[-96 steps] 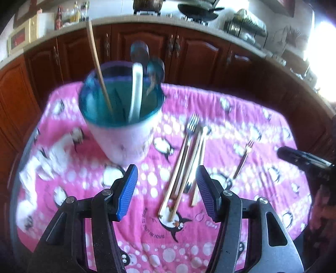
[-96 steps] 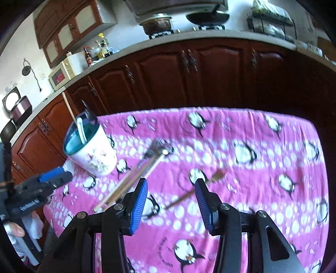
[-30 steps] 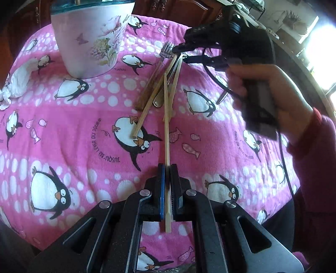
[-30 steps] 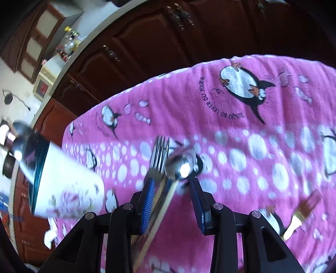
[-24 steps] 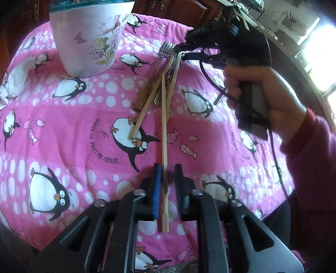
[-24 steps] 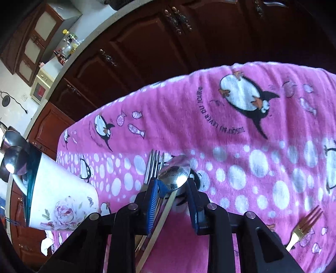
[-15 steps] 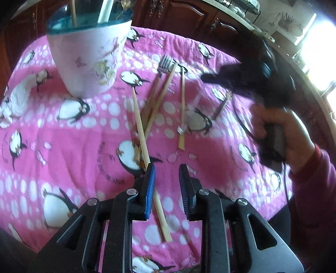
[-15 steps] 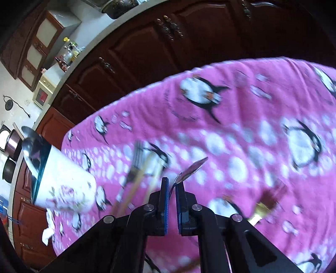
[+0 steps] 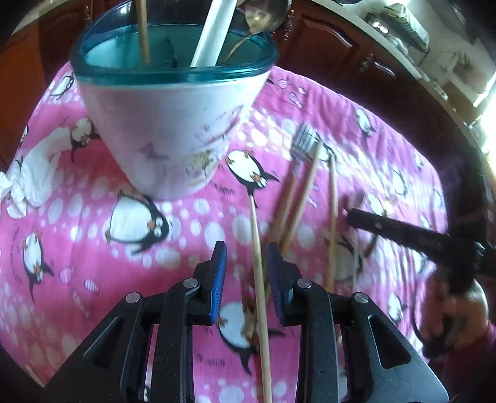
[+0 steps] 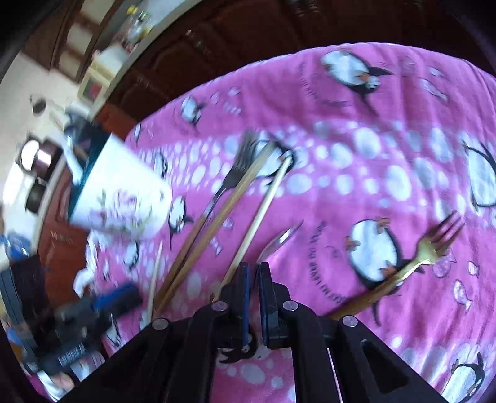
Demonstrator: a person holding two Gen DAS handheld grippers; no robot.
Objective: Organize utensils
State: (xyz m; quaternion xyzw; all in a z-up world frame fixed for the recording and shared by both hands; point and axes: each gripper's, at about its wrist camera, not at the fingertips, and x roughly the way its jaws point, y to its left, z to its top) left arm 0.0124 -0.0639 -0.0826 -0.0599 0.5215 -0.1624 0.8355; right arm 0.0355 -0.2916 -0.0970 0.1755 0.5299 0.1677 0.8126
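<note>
Right gripper [image 10: 252,266] was clenched on the spoon [image 10: 279,240], its bowl poking out ahead of the fingers. Left gripper [image 9: 246,248] had just been opening, with a chopstick [image 9: 252,217] loose between its fingers. The holder [image 9: 173,130] stood ahead-left of the left fingers. Probably best: pinch the spoon firmly, lift it clear, lower it into the holder.

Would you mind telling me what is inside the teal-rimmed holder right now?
The holder contains a wooden stick, a white handle and a metal spoon, all standing upright. Its wall hides their lower ends and anything lying on the bottom.
</note>
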